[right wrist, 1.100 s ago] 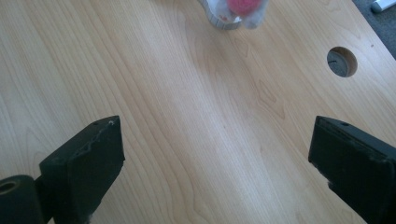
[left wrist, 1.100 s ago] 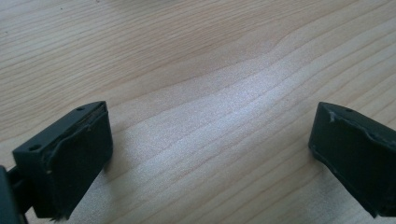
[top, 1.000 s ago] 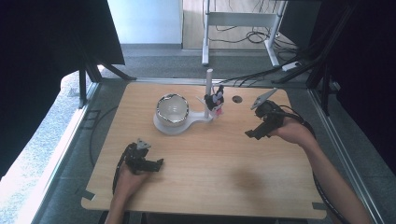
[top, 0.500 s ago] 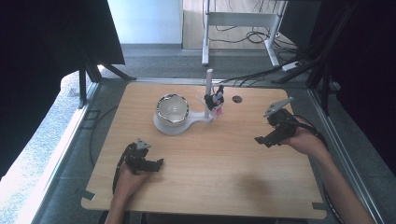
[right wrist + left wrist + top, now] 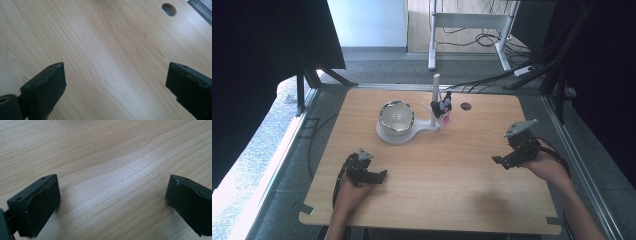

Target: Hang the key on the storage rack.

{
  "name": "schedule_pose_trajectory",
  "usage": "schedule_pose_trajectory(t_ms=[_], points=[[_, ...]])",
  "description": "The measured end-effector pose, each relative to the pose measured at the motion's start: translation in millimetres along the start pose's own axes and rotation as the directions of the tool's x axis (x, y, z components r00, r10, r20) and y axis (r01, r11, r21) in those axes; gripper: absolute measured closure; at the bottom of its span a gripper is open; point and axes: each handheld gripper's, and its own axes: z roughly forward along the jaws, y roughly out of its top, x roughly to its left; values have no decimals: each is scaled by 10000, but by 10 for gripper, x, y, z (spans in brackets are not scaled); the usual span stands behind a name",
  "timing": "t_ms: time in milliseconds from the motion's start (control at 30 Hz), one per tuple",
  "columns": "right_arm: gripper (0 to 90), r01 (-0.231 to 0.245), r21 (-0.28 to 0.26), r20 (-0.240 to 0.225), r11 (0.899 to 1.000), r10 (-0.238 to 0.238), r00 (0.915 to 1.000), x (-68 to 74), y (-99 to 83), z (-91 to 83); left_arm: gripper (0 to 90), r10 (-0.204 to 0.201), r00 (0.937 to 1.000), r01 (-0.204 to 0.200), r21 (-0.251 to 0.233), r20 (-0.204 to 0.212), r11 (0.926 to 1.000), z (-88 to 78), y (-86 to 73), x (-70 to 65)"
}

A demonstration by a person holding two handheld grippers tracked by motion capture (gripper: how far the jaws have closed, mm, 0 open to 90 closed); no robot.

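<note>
Pulled right black two-jaw gripper (image 5: 504, 161) back from small black-pink figurine (image 5: 443, 108) w/ nothing held; both grippers' jaws apart, left black gripper (image 5: 379, 176) parked.

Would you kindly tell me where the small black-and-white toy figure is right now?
In the high view, the toy figure stands at the table's far middle, beside the white post, just right of the bowl.

Left gripper (image 5: 371, 176) low, jaws spread wide; right gripper (image 5: 508, 160) likewise gaping, held farther forward.
</note>
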Motion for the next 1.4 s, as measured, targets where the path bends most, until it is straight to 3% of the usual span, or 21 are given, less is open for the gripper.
schedule_pose_trajectory(t_ms=[500,867,1133,1267,1400], points=[[0,-442,-197,142,9988,445,9989,157,-417,208,0,-4,10000,4,-4,-3,10000,0,0,0],[0,-834,-310,205,9960,841,9962,325,-681,461,0,-4,10000,4,-8,-16,10000,0,0,0],[0,-1401,-556,282,9886,1418,9895,428,-902,667,0,-5,10000,5,-6,-18,10000,0,0,0],[0,-1854,-1002,184,9775,1881,9820,450,-988,735,0,-4,10000,4,-6,-20,10000,0,0,0],[0,-2072,-1117,34,9719,2088,9779,490,-1042,811,0,-3,10000,3,-6,-21,10000,0,0,0]])
